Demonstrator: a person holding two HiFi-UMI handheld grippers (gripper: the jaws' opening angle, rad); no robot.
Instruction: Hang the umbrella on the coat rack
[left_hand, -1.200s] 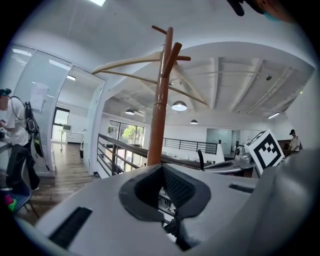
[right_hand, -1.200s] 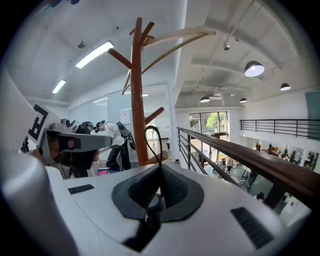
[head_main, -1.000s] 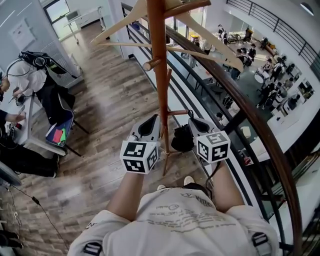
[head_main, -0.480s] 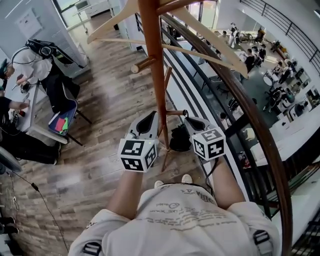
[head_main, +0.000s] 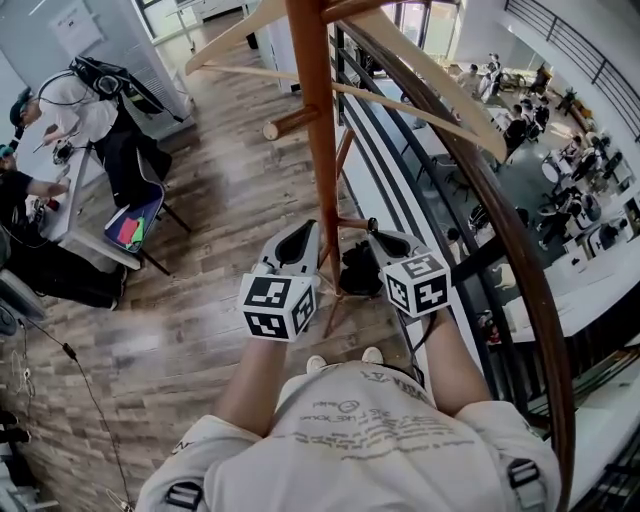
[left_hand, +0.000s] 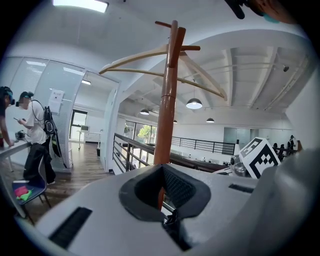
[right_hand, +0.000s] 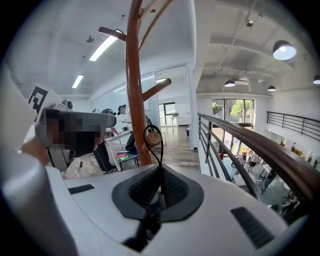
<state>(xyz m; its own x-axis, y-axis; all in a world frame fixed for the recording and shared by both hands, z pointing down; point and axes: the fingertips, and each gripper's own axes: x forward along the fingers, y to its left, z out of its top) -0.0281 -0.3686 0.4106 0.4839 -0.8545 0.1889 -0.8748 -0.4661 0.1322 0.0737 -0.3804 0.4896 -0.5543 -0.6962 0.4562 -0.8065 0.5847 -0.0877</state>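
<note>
Step in hand: hooking on, close to done. Straight ahead of both grippers, coat rack (head_main: 318, 130), pole between them. Black folded umbrella (head_main: 360, 272) slung just under the right gripper (right_hand: 160, 175). Beside it, left gripper (left_hand: 161, 175) pinched shut on nothing. Just beyond the right jaws, peg (right_hand: 151, 138) — cord loop (right_hand: 161, 150) clamped in them, seemingly ringing its tip. Next, probably: push loop fully on, then let go.

No legible txt — shirt (head_main: 345, 425) print too blurry.
</note>
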